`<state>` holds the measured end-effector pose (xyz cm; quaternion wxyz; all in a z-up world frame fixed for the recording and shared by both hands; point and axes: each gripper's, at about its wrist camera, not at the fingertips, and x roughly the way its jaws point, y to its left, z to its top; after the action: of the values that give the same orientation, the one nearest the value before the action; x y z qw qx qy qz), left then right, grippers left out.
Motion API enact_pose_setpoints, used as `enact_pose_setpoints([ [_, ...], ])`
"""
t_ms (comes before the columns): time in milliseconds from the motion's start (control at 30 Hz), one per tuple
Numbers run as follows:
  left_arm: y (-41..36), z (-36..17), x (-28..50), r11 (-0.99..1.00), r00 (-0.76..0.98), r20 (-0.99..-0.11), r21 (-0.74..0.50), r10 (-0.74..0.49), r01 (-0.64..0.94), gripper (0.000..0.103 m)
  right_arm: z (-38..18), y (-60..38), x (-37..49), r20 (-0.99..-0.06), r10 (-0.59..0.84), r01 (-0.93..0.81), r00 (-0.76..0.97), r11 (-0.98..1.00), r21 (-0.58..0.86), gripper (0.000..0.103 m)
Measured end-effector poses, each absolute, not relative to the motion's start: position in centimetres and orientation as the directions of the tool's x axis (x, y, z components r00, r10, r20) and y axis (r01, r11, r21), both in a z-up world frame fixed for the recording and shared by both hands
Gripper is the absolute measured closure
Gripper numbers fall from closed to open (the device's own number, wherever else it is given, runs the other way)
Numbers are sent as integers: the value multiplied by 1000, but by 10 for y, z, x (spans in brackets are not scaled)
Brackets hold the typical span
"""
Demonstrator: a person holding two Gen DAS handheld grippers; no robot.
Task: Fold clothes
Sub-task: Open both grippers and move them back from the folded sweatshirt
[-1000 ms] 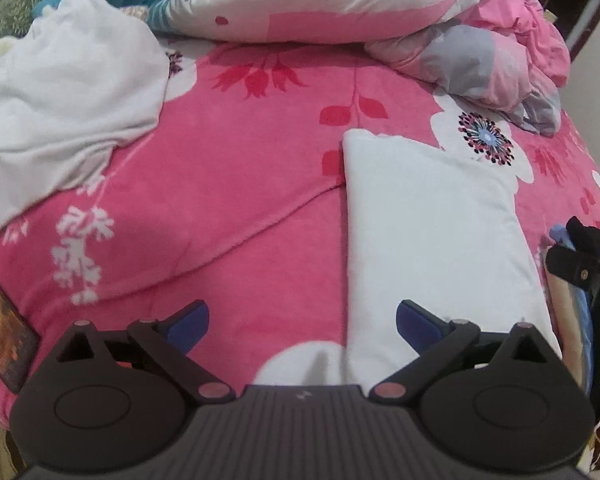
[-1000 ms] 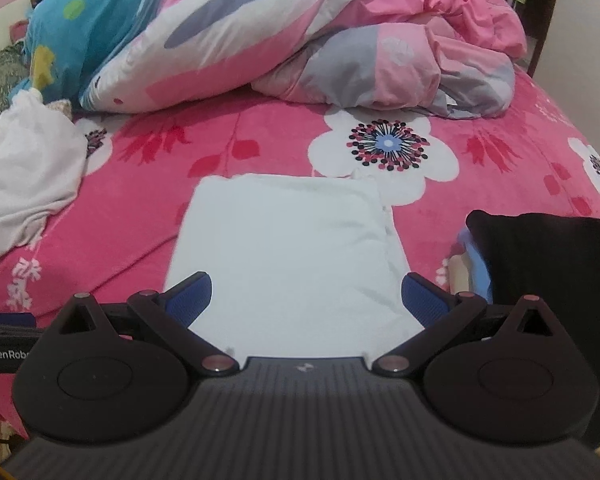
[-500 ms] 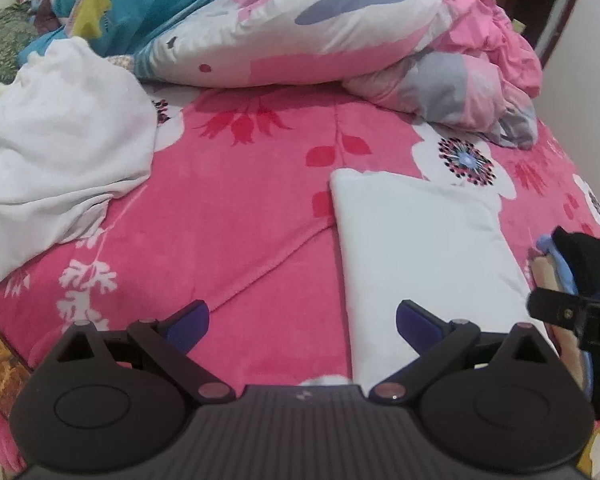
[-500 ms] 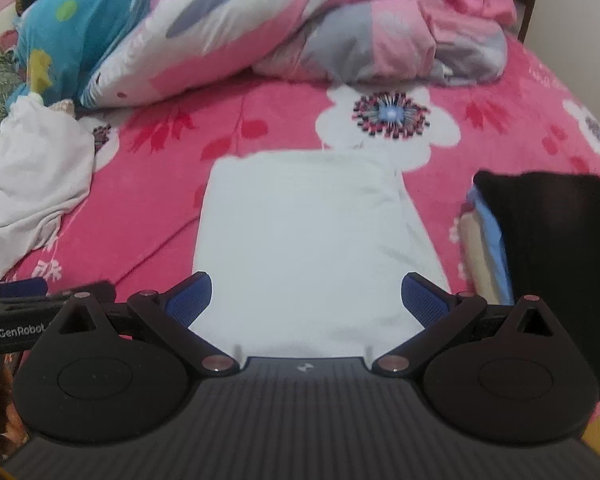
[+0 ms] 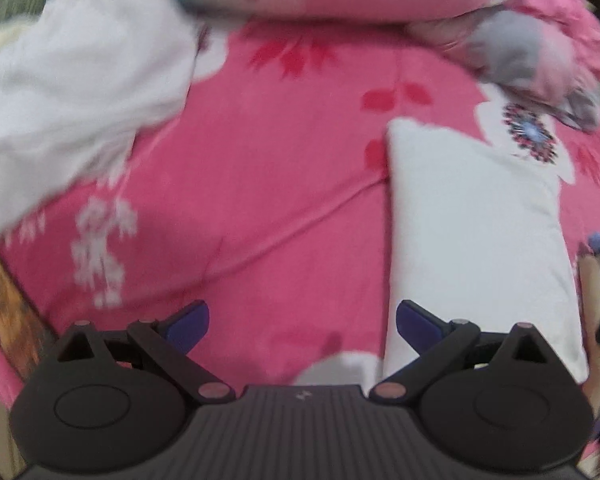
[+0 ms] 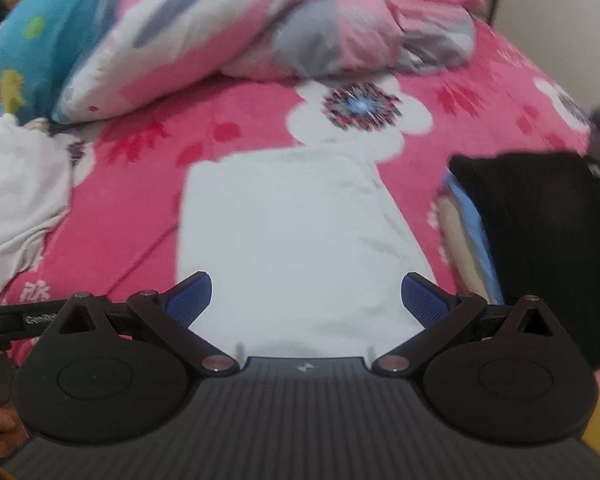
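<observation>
A folded white garment point(image 6: 296, 240) lies flat on the pink floral bed cover point(image 6: 480, 120), straight ahead in the right wrist view. My right gripper point(image 6: 306, 296) hovers open over its near edge, holding nothing. In the left wrist view the same folded white garment point(image 5: 472, 232) lies to the right. My left gripper point(image 5: 302, 324) is open and empty above bare bed cover point(image 5: 260, 184), its right finger over the garment's left edge. A rumpled white garment point(image 5: 72, 92) is heaped at the far left, and its edge shows as rumpled white cloth point(image 6: 16, 192) in the right wrist view.
A stack of folded clothes topped by a black one point(image 6: 540, 240) sits right of the white garment. A bunched pink, white and grey duvet point(image 6: 300, 28) and a blue pillow point(image 6: 48, 36) fill the back of the bed. A wall point(image 6: 560, 12) rises beyond the right side.
Both views shifted and are blurred by motion. The left gripper swung back closer to the bed cover, and the right gripper drew slightly away from the folded garment. Both stayed open.
</observation>
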<state>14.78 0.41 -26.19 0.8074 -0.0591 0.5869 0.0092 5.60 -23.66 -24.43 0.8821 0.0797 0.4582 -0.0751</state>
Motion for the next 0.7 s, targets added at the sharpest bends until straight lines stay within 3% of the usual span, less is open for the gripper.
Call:
enact_pose_setpoints([
  [367,-20,-286,162,1000,221,-975,11,16,-25,3,-279,-249,63,-868,-94,123,487,992,-39,5],
  [433,-28,-288,164,1000,214,-977,17,18,-3,4,-283,-252,70,-864,-67,95,499,995,-22,10],
  [500,-37,-290,166,999,208,-978,25,20,21,5,-287,-252,79,-861,-33,60,508,998,-2,23],
  [700,-52,-297,165,996,204,-978,63,49,62,15,-299,-247,105,-848,53,-24,528,999,47,45],
])
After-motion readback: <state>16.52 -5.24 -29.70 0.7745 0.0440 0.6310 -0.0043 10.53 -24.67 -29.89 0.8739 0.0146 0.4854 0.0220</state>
